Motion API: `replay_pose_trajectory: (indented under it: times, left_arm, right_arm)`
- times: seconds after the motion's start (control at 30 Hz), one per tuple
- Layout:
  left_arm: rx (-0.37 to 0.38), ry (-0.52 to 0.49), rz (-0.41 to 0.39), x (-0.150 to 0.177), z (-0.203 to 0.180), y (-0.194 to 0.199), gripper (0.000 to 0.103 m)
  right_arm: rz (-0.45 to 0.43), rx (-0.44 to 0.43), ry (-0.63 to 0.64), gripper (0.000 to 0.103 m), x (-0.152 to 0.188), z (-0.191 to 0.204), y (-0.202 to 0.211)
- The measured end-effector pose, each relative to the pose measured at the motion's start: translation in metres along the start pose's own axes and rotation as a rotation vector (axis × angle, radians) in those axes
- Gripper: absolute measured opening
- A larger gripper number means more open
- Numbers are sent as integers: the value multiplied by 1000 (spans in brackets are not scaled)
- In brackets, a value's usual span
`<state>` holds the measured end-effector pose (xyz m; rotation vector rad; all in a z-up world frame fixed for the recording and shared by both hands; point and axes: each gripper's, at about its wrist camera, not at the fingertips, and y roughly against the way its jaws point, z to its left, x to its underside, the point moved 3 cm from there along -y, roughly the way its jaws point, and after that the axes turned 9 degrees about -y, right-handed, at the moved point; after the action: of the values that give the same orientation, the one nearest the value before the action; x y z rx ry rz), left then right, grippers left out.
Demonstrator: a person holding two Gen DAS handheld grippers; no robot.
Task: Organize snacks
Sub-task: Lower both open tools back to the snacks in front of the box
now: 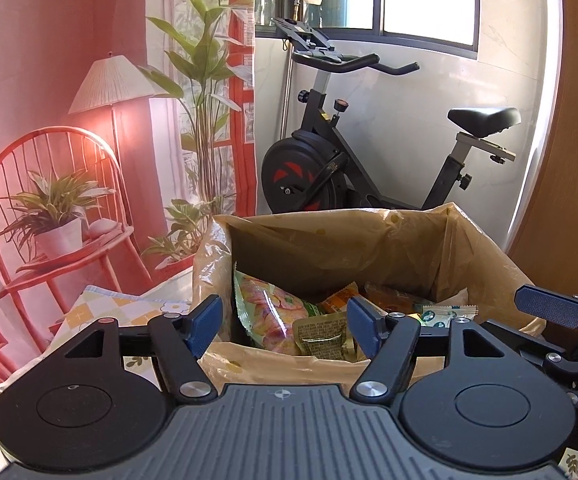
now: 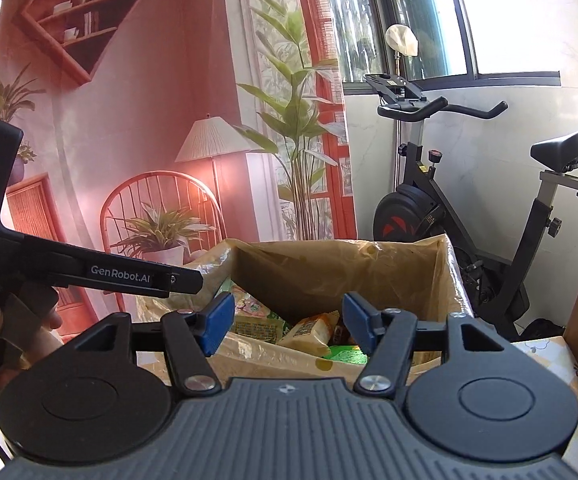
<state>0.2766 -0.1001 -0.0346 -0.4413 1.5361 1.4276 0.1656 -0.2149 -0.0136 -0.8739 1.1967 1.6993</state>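
A cardboard box (image 1: pixel 329 248), lined with a thin tan plastic bag (image 1: pixel 217 256), is taken as the landmark here. Both grippers are held just in front of its near rim, side by side, pointed down into it.

The left gripper (image 1: pixel 285 326) is seen with its jaws well apart, and nothing is caught between the blue pads (image 1: pixel 205 322). The right gripper (image 2: pixel 287 322) is likewise seen parted, somewhat less wide, and nothing is held by it either; its pads frame the box opening only.

Inside the box, a heap of snack packets is visible. A large pink-and-green bag (image 1: pixel 265 312) is leaned against the left inner wall. An olive-green pouch (image 1: pixel 325 338) is lain just behind the near rim. An orange packet (image 1: pixel 339 300) and a white-and-green wrapper (image 1: pixel 445 314) are lodged further back, toward the right wall. From the right wrist view, a pale yellow packet (image 2: pixel 313 332) is seen near the middle of the pile.

The step in hand is judged to be a release over the box: both jaws are empty and the snacks are already inside. Whether more snacks remain outside the box cannot be told, as little of the patterned counter (image 2: pixel 545 350) beside it is shown. The next move is expected to call for both grippers being drawn back clear of the rim without the loose liner being snagged, then turned toward whatever is left to sort.
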Motion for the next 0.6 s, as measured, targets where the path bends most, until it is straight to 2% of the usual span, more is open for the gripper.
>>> replay_pose_trajectory:
  times: [0.2, 0.37, 0.5, 0.6]
  left_arm:
    - [33, 3, 17, 33, 31, 28, 71]
    - [8, 6, 113, 74, 72, 41, 71]
    - [-51, 24, 148, 98, 112, 51, 71]
    - [-81, 61, 170, 113, 134, 50, 71]
  right_arm:
    - [9, -88, 30, 63, 27, 28, 17]
    - [55, -142, 64, 63, 65, 47, 23]
    - [171, -163, 57, 63, 106, 52, 9]
    - [246, -145, 22, 63, 132, 48, -13]
